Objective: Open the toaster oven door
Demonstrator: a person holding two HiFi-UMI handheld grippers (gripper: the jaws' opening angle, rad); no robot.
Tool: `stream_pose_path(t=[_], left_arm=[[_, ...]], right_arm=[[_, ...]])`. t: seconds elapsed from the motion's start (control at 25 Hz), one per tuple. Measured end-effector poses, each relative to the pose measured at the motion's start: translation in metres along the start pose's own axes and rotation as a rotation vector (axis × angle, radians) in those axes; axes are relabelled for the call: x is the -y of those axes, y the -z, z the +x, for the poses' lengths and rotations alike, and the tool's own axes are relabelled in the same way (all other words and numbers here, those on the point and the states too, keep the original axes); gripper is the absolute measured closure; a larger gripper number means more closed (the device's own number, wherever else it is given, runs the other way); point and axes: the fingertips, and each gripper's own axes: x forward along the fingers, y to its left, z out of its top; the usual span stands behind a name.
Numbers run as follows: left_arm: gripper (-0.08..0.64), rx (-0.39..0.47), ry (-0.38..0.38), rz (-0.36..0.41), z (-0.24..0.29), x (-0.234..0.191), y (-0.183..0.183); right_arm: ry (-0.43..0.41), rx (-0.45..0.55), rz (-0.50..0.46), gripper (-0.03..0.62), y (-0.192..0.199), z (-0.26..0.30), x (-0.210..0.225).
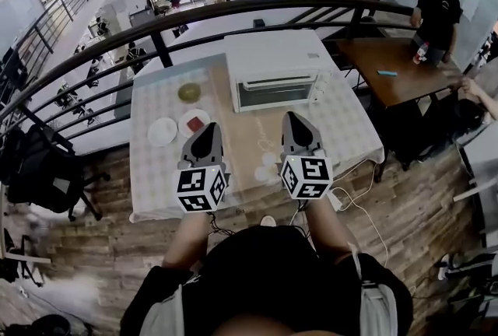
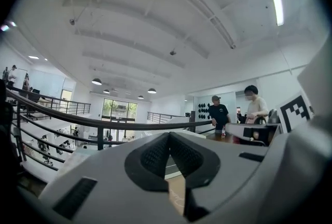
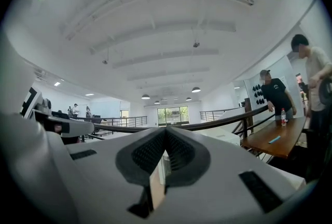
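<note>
The white toaster oven point(image 1: 272, 68) stands at the far edge of the counter point(image 1: 156, 179), a little right of the middle, with its glass door point(image 1: 277, 92) shut and upright and facing the person. Both grippers are held level over the near half of the cloth-covered counter, pointing toward the oven and well short of it, touching nothing. The left gripper point(image 1: 209, 127) is in line with the oven's left end; in the left gripper view its jaws point(image 2: 168, 135) meet at the tips with nothing between them. The right gripper point(image 1: 292, 117) points at the right part of the door; in the right gripper view its jaws point(image 3: 166, 131) are likewise pressed together and empty. On the left half of the counter lie an olive-green bowl point(image 1: 189, 92), a small plate with something red on it point(image 1: 194, 124) and a bare white plate point(image 1: 163, 131). A dark railing point(image 1: 233, 12) curves past behind the counter's far edge.
</note>
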Motion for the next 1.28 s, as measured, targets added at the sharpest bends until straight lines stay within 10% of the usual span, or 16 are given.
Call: stream_pose_path(t=[1.28], left_arm=[[0.547, -0.124, 0.002, 0.008, 0.142, -0.04, 0.024]], right_arm=[[0.114, -0.224, 0.036, 0.543, 0.067, 0.14, 0.137]])
